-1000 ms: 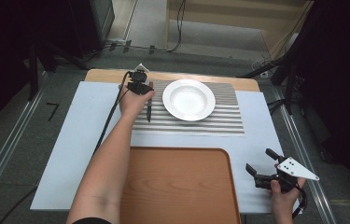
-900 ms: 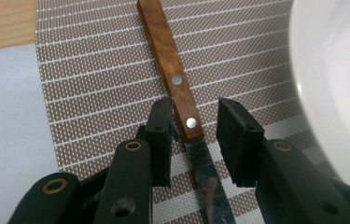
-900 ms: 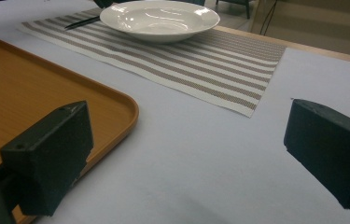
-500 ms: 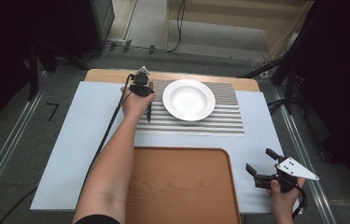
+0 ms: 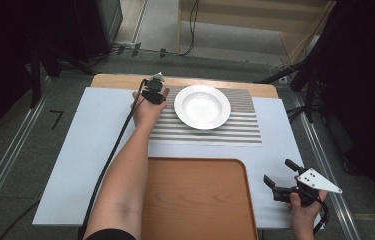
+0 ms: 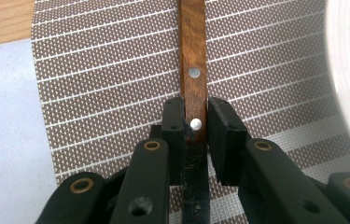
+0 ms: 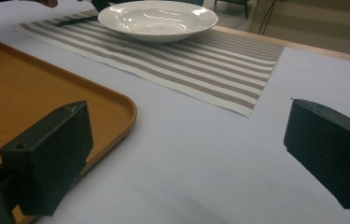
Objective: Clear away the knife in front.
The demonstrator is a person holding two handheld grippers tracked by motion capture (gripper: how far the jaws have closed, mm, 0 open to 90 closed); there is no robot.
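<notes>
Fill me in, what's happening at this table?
A person works two handheld grippers. The left gripper has just been closing its jaws around the wooden utensil handle lying on the striped placemat, left of the white bowl; the pads sit right against the handle. The right gripper waits open on the table beside the empty orange tray.

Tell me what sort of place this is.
Probably a recording lab staged as a dining table: a white soup plate on a striped placemat, a wooden tray, and cables on the floor beyond.
</notes>
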